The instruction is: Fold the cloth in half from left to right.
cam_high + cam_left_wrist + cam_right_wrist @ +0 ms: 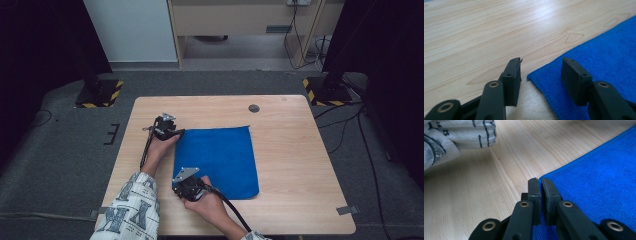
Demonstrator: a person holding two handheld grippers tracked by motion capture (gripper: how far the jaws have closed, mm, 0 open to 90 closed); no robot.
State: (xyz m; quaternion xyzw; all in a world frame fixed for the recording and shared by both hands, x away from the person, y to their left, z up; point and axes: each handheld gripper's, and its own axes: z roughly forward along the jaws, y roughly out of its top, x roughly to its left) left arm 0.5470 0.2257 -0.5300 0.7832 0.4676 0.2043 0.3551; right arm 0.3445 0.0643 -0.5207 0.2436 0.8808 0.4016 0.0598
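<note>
A blue cloth (220, 160) lies flat on the wooden table (300, 150). My left gripper (179, 132) is at the cloth's far left corner. In the left gripper view it (541, 61) stands open, and the corner of the cloth (604, 50) lies between the jaws, low on the table. My right gripper (176, 190) is at the near left corner. In the right gripper view its jaws (539, 180) are pressed together with the cloth's (594, 175) corner edge at their tips.
A round dark grommet (254, 108) sits near the table's far edge. A patterned sleeve (456, 135) rests on the table to the left. Two stand bases with yellow-black stripes (99, 92) (327, 90) stand on the floor behind the table.
</note>
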